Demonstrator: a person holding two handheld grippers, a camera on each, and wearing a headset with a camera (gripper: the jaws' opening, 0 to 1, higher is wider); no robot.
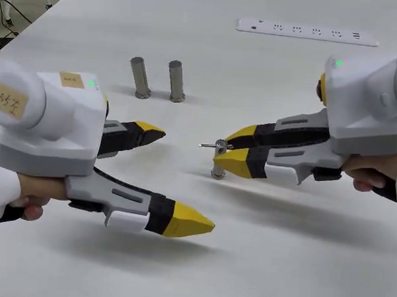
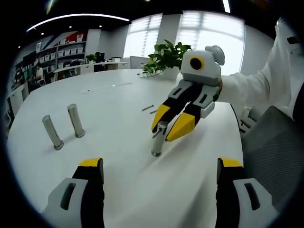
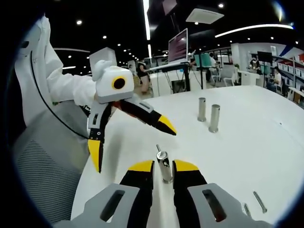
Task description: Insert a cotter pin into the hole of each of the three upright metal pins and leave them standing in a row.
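A short metal pin stands on the white table with a thin cotter pin sticking out sideways near its top. My right gripper comes in from the right and is shut on this pin, one yellow-tipped jaw on each side. My left gripper hovers to the pin's left, wide open and empty. From the left gripper view, the right gripper sits at the pin's top. Two more upright metal pins stand side by side further back.
A white power strip lies at the far edge. Loose cotter pins lie on the table beside my right gripper, also visible behind it as loose cotter pins. A potted plant stands at the table's far end.
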